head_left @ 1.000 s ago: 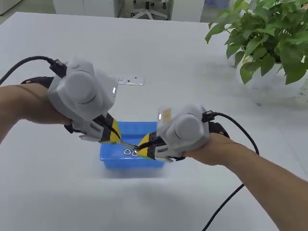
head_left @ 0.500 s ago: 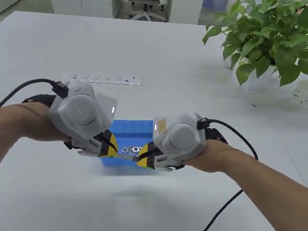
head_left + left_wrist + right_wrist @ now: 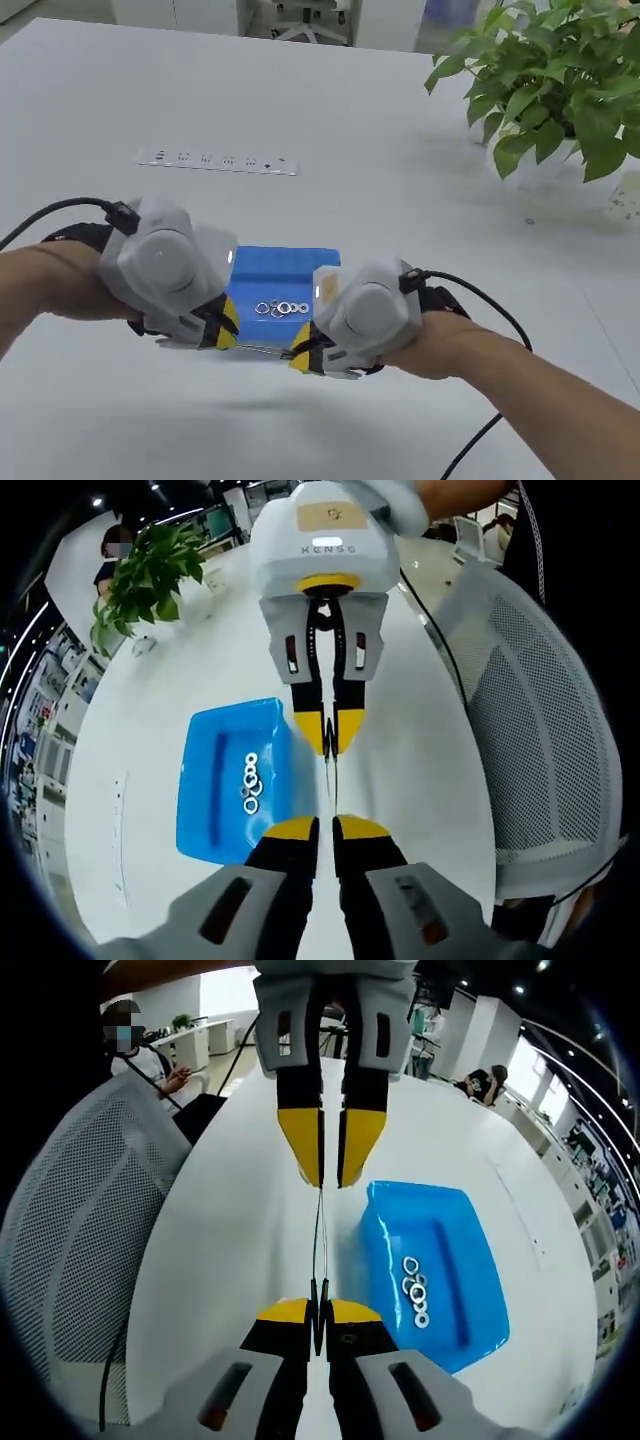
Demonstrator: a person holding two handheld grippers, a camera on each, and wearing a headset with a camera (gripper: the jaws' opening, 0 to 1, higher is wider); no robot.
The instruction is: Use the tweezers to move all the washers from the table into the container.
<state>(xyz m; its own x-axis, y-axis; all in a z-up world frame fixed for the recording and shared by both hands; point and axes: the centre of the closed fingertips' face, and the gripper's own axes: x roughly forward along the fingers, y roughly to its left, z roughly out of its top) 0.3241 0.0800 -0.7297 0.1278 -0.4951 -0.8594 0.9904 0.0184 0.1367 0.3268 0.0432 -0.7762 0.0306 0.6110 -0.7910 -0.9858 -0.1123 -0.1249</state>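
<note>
Low in the head view, washers [image 3: 283, 308] sit in the blue container [image 3: 285, 259], seemingly all moved; left tool [image 3: 228, 321] and right tool [image 3: 300, 354] both clamp the tweezers [image 3: 262, 348].

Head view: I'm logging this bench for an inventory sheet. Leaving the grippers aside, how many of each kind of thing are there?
Blue container: 1
Washers, in the container: about 5 (they overlap, so the count is not certain)
Tweezers: 1
Power strip: 1
Potted plant: 1
Total: about 9
</note>
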